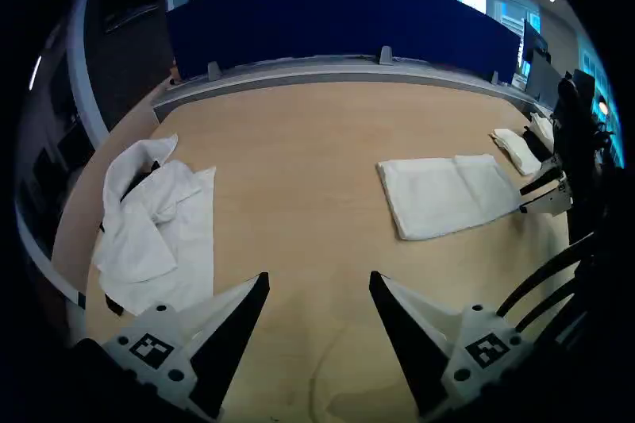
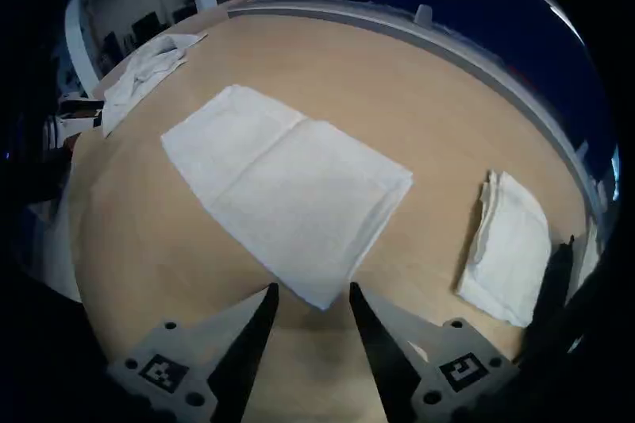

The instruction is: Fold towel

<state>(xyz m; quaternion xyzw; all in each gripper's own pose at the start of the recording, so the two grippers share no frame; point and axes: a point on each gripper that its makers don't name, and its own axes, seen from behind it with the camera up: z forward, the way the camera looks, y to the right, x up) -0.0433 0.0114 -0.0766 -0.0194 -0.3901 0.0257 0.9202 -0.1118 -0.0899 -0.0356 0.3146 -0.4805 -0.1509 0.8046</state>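
Note:
A white towel (image 2: 294,193), folded flat with a crease across it, lies on the wooden table (image 2: 397,90). Its near corner sits between the fingertips of my right gripper (image 2: 313,288), whose jaws stand apart and do not press on it. In the left gripper view the same towel (image 1: 444,194) lies right of centre, with the right gripper (image 1: 524,201) at its right edge. My left gripper (image 1: 317,280) hovers wide open over bare table, with nothing between its fingers.
A crumpled pile of white towels (image 1: 155,224) lies at the table's left side, also seen far off (image 2: 147,66). A small folded towel (image 2: 508,256) rests to the right of my right gripper. A blue partition (image 1: 341,22) backs the table.

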